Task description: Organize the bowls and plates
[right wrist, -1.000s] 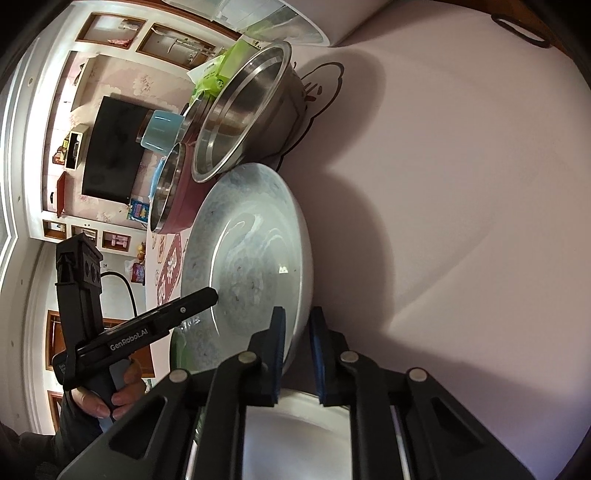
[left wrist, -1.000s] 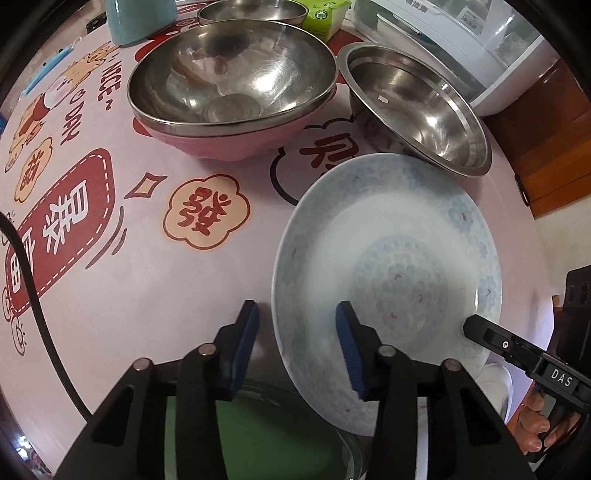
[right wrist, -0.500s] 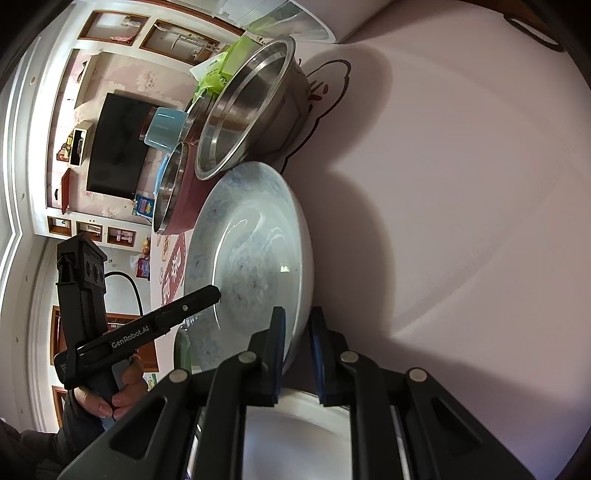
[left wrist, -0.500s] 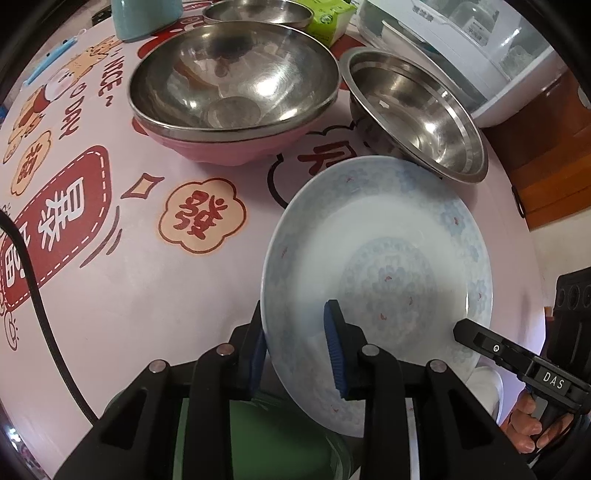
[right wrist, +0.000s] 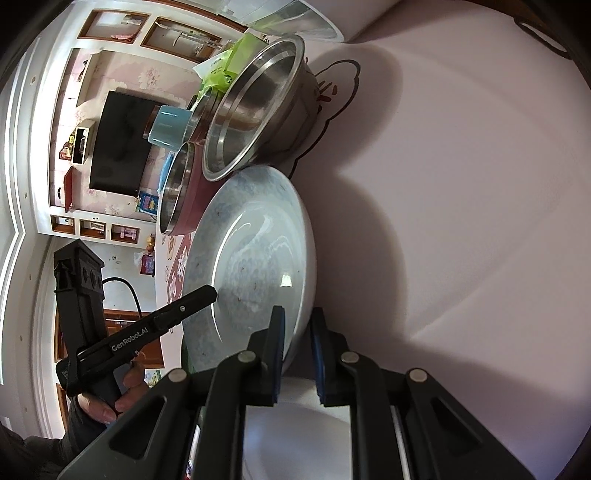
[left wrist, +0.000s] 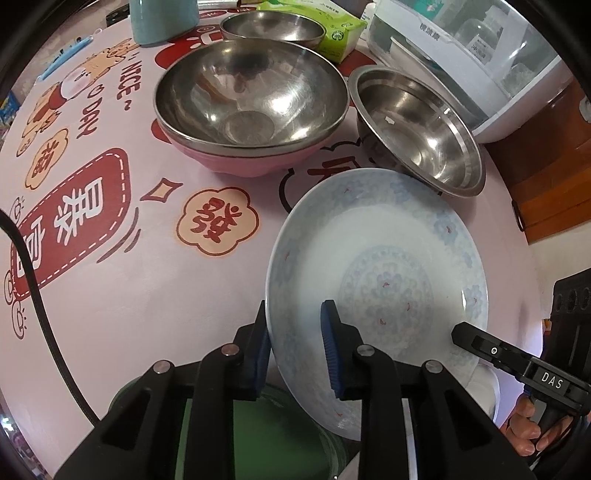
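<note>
Gripping the near-left rim of the patterned plate, the left gripper occupies the lower centre of the left wrist view. Its blue-padded fingers have just been closing, with the rim between them: one pad sits behind the rim, the other lies on the plate's inner face. The plate is pale, with faint blue floral bands and small red flecks, and it is tilted, its far edge raised over the pink printed surface. At lower right the right gripper reaches the plate's opposite rim, a hand on its grip. A green dish lies beneath the left fingers. In the upper half stand a steel bowl nested in a pink bowl, a second steel bowl to its right and a smaller one behind.

Right wrist view: the right gripper at lower centre has its fingers clenched narrowly on the plate rim, the plate seen nearly edge-on at frame centre. The left gripper enters from the lower left and meets the plate's far edge. A white dish lies below the right fingers. The steel bowls stand at upper centre.
</note>
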Action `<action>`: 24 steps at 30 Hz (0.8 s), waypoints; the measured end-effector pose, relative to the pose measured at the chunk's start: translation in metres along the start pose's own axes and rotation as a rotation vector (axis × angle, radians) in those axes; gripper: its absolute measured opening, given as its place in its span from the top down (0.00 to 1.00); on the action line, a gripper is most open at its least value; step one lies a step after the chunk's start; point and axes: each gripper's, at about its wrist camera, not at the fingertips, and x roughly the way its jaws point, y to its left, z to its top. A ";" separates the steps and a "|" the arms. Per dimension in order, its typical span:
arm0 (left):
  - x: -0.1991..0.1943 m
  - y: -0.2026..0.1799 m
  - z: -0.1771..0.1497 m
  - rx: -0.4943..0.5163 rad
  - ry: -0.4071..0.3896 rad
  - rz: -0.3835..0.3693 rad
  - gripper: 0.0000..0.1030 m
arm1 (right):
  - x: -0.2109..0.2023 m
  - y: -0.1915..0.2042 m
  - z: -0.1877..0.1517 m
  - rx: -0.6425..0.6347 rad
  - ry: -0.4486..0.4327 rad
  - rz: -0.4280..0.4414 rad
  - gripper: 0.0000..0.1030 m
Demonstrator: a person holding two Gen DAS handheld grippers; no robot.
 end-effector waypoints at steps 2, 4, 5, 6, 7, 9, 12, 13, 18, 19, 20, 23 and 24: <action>-0.005 0.001 -0.001 -0.008 -0.006 0.001 0.77 | 0.001 0.001 0.000 -0.003 0.009 0.001 0.87; -0.010 0.001 -0.002 -0.013 -0.015 0.002 0.77 | 0.001 0.002 0.000 0.000 0.019 0.006 0.87; -0.014 0.003 -0.002 -0.017 -0.020 0.000 0.77 | 0.001 0.002 -0.001 0.001 0.023 0.009 0.87; -0.016 0.001 -0.002 -0.019 -0.024 0.000 0.77 | 0.001 0.002 -0.002 0.000 0.026 0.009 0.87; -0.018 0.001 -0.002 -0.022 -0.029 -0.001 0.77 | 0.001 0.003 -0.002 -0.003 0.028 0.009 0.87; -0.023 0.002 -0.004 -0.027 -0.039 0.000 0.77 | 0.000 0.005 -0.003 -0.008 0.030 0.013 0.87; -0.029 0.003 -0.007 -0.036 -0.050 0.002 0.77 | 0.000 0.008 -0.004 -0.015 0.036 0.017 0.87; -0.032 0.004 -0.008 -0.038 -0.052 0.002 0.77 | -0.001 0.009 -0.004 -0.018 0.037 0.019 0.87; -0.041 0.008 -0.018 -0.051 -0.068 0.002 0.77 | -0.004 0.013 -0.006 -0.036 0.043 0.027 0.87; -0.041 0.007 -0.018 -0.054 -0.069 0.002 0.77 | -0.004 0.014 -0.005 -0.038 0.045 0.028 0.87; -0.043 0.008 -0.020 -0.056 -0.071 0.002 0.77 | -0.005 0.015 -0.006 -0.041 0.047 0.029 0.87; -0.046 0.006 -0.026 -0.060 -0.080 0.003 0.77 | -0.006 0.019 -0.008 -0.048 0.051 0.031 0.87; -0.048 0.005 -0.028 -0.061 -0.084 0.003 0.77 | -0.007 0.020 -0.009 -0.052 0.053 0.031 0.87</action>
